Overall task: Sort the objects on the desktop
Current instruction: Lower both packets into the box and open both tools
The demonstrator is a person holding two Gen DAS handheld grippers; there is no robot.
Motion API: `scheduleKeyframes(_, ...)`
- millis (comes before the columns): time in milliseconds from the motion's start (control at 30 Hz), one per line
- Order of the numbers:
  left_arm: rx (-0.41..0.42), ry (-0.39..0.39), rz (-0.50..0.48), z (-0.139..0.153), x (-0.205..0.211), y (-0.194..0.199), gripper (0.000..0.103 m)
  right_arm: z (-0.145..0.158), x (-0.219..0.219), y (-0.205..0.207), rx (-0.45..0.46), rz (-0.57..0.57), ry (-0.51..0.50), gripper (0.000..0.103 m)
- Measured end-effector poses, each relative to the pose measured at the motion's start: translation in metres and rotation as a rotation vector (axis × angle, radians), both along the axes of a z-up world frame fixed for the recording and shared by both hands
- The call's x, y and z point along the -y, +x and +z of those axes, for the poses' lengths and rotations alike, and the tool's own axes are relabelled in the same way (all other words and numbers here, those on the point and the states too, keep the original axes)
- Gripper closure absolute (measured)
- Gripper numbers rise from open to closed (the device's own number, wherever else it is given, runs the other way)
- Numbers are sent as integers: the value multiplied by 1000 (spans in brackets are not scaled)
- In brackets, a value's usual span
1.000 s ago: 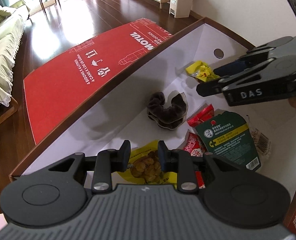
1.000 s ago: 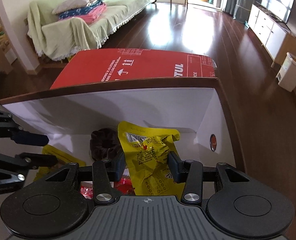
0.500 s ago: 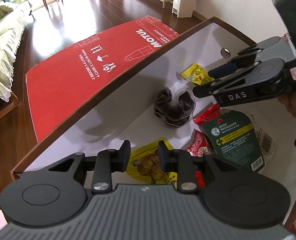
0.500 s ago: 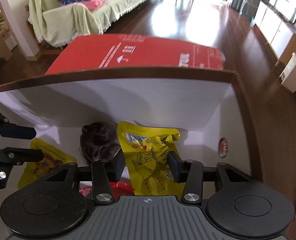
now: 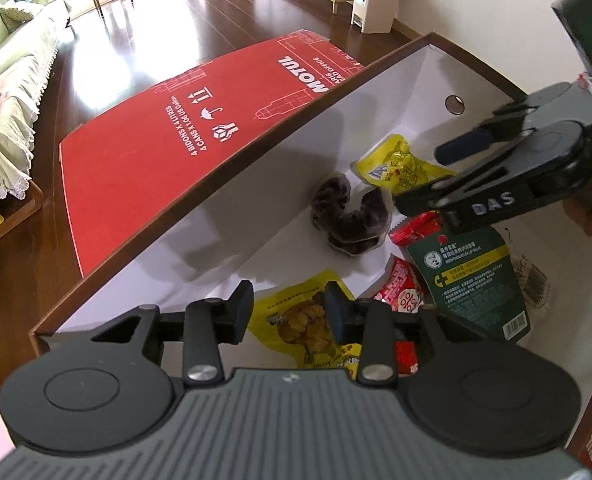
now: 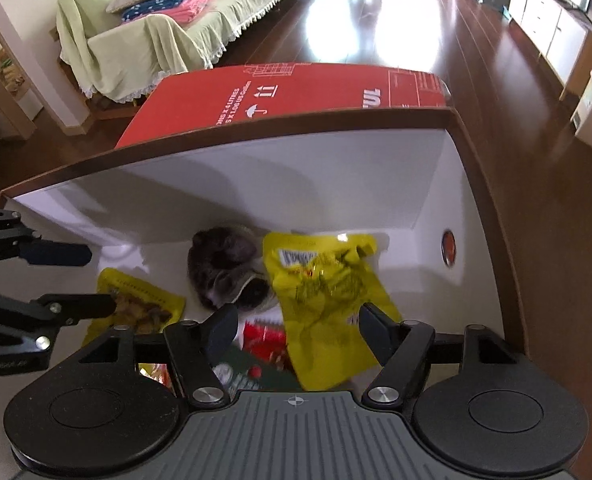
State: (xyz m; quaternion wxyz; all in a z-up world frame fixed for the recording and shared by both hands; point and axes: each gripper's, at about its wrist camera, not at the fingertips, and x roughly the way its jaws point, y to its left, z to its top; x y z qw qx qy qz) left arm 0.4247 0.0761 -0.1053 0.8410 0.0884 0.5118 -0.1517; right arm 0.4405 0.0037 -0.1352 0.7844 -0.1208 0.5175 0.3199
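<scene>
The yellow snack pouch (image 6: 328, 304) is a crinkled foil bag with a white label patch near its top and red print on its face; in the right wrist view it is blurred, lying at the middle of the frame inside the white-lined box (image 6: 232, 184), its upper edge beside the dark scrunchie (image 6: 224, 268). The right gripper (image 6: 296, 330) has its fingers spread wide, one on either side of the pouch's lower half with a clear gap to each pad. They have just been opening: a second ago they pinched this pouch, which hung upright between them, and it now sits lower and looser on the box floor.

In the left wrist view the left gripper (image 5: 288, 312) at lower centre has its fingers parted, above a second yellow packet (image 5: 304, 320) showing fried pieces, not touching it. These fingers too have just been opening, from a narrower gap earlier. The green lip-balm card (image 5: 476, 276) and red sachets (image 5: 400, 292) lie at right, under the right gripper, as before.
</scene>
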Motion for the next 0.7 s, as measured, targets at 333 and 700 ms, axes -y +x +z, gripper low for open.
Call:
scheduleKeyframes(333, -9, 15, 36, 10, 1, -8, 56, 19, 23, -15, -55, -42, 35, 33)
scheduleKeyframes(700, 3, 50, 66, 32, 9, -22, 37, 49, 27, -37, -49, 1, 31, 32)
